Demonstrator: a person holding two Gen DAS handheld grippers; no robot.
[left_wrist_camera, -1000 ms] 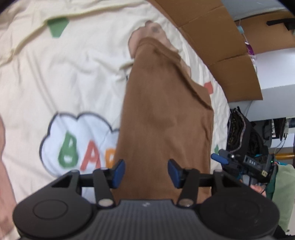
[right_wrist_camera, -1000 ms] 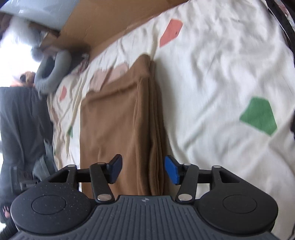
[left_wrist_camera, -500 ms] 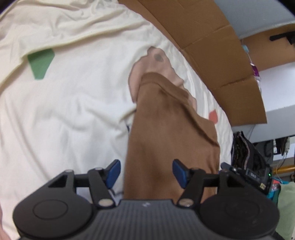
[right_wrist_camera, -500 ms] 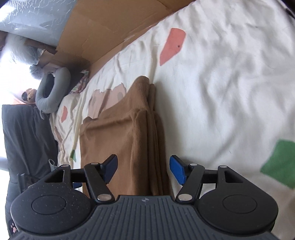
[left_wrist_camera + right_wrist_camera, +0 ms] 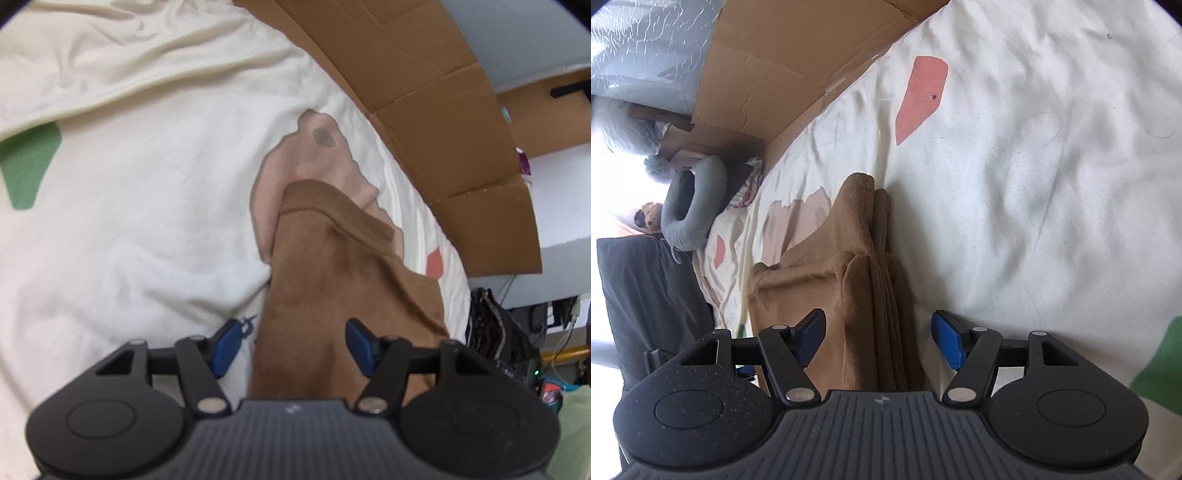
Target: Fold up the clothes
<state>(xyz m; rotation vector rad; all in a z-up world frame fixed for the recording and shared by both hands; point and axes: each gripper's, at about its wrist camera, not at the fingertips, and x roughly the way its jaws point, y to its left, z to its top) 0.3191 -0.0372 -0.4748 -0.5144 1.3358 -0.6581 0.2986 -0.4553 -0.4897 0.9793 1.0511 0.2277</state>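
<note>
Garment, brown, is seen lying on a cream printed bedsheet, already folded into a long narrow strip; stacked layers are visible along its edge in the right wrist view. Cardboard is noted standing along the far side of the bed.

Left claw: jaws are held wide, with nothing gripped. The near end of the strip is framed between the blue pads, though the cloth is not pressed by either pad.

Right claw: jaws are likewise held wide and empty. The layered edge of the garment is seen between the pads, untouched.

Changes noted over the last second: both claws have been widened somewhat and brought lower and closer over the near end of the strip. In the left view, the cloud print with letters, earlier visible beside the garment, has passed out of sight beneath the claw body. The garment itself is judged not to have been shifted.

Meaning for the task: the lengthwise folds are judged complete. Both claws appear to be lined up on the two near corners, so a pinch there is likely needed next, followed by a fold toward the far end. Slippage of the stacked layers is the risk to be watched.
</note>
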